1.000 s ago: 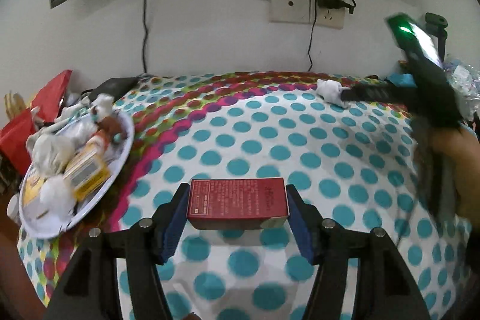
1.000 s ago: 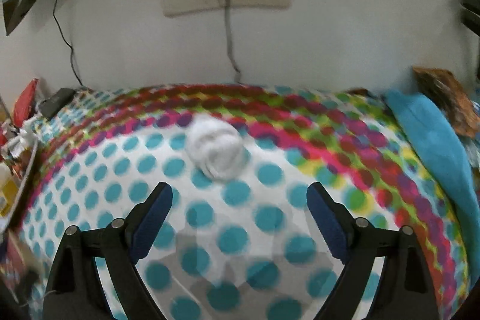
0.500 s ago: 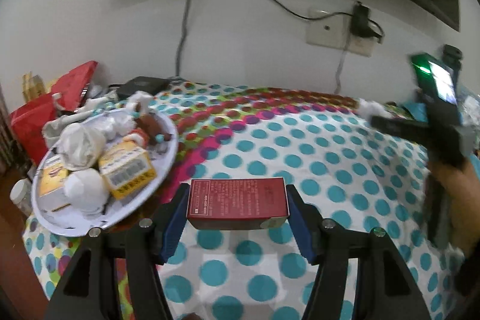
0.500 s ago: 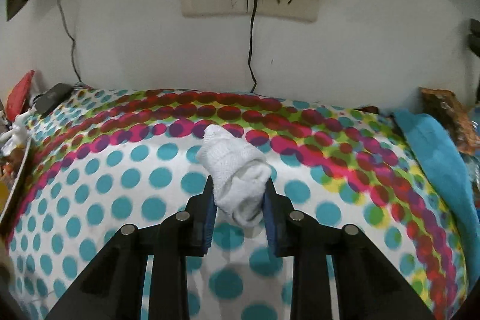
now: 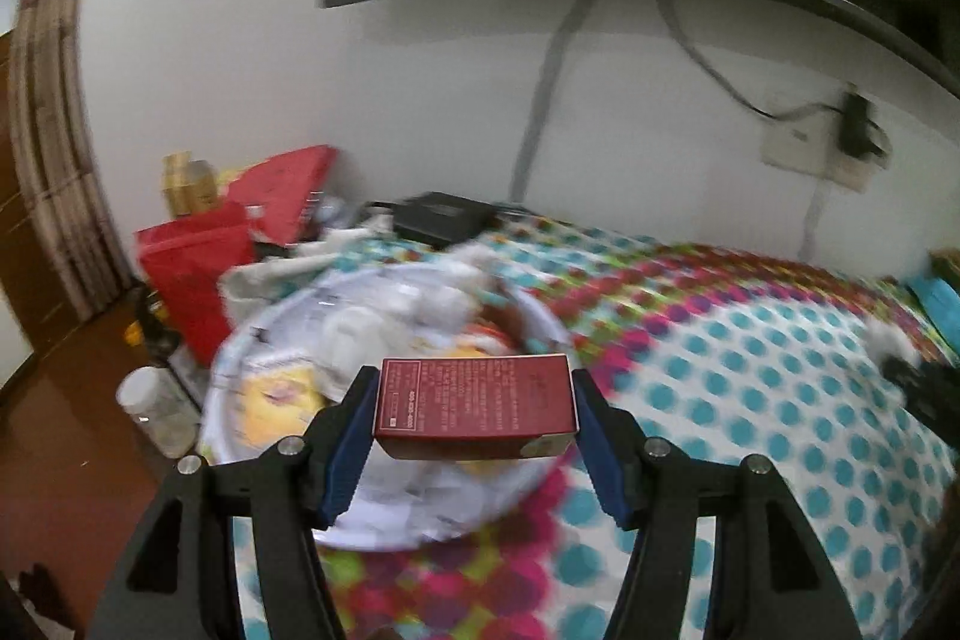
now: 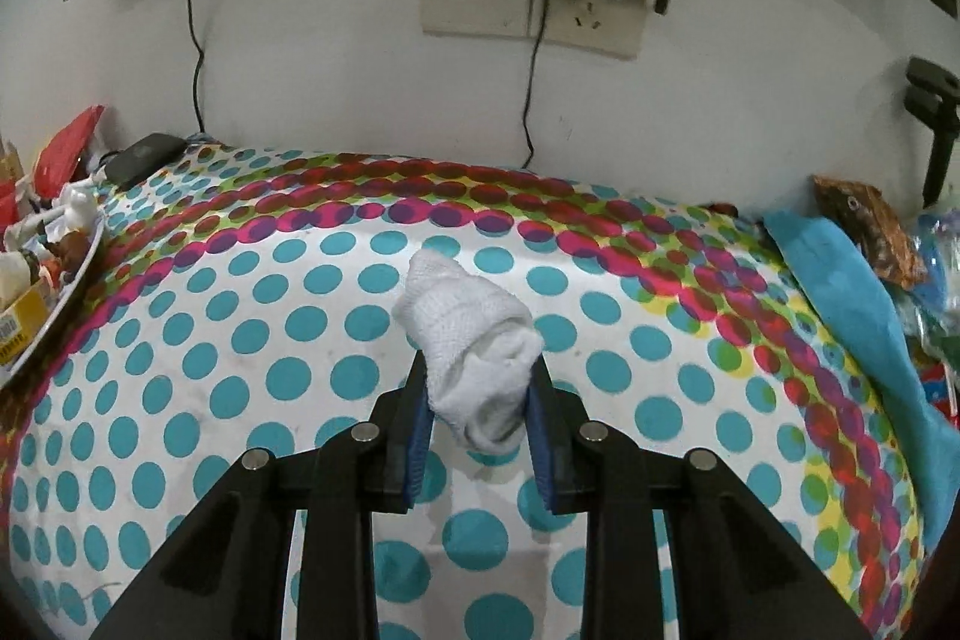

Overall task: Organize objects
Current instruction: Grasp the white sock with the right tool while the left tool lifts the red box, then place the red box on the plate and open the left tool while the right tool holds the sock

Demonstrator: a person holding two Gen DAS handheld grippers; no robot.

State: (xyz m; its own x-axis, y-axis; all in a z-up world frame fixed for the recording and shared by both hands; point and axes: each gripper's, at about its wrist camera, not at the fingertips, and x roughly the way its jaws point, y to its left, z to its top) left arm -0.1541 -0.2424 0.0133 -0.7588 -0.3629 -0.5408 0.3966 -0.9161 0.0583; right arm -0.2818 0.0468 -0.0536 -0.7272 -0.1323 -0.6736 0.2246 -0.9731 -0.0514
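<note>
- I had the left gripper (image 5: 474,421) pinching a dark red carton (image 5: 475,403) by its two short ends, the box level between the blue pads (image 5: 351,436).
- Seen from the left wrist, the carton hung above the near side of the round white tray (image 5: 543,325), which sat at the edge of the polka-dot bedspread (image 5: 750,388) and was already heaped with a yellow box (image 5: 273,400), white bundles and other small items too blurred to name.
- My right gripper (image 6: 480,403) was pressed together on a rolled white sock (image 6: 474,346); the roll looked raised off the bedspread, well apart from the tray (image 6: 72,280), which showed only at the far left of the right wrist view.
- By my reading, the step in hand was carrying both items to the tray, the carton close to being dropped and the sock only just picked up.
- The next move, as I judged it, called for lowering the carton onto a free patch of the pile before spreading the left claw, since the heap left little flat room and a box let go high could slide off the rim.
- The sock would then need carrying across the bedspread to the same tray.
</note>
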